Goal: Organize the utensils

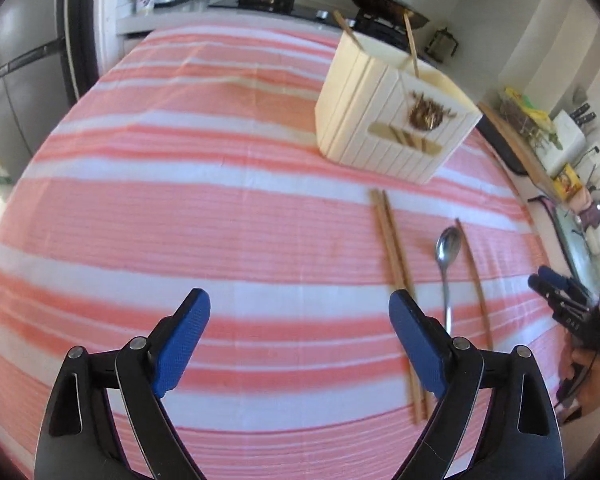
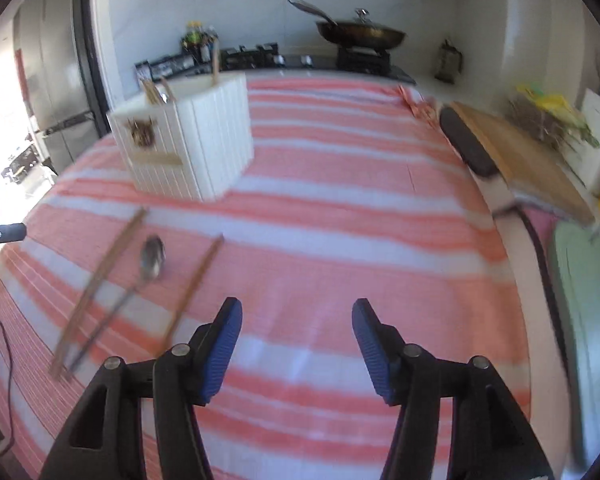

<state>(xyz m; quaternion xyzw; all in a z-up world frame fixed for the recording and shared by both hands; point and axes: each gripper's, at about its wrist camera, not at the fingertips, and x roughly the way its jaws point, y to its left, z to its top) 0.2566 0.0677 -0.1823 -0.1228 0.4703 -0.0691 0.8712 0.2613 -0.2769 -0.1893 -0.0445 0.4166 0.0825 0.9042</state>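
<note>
Jaws apart, empty; spoon (image 1: 448, 252) between chopsticks (image 1: 394, 264).

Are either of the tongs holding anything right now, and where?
Nothing is held. The left tongs and right tongs both stand open over the striped cloth.

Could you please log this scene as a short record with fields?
surface: pink-and-white striped tablecloth
holder: cream slatted utensil box, upright, some chopsticks already inside
loose items: pair of wooden chopsticks, steel spoon, single wooden chopstick, lying side by side in front of the box
left gripper: open, empty
right gripper: open, empty
</note>
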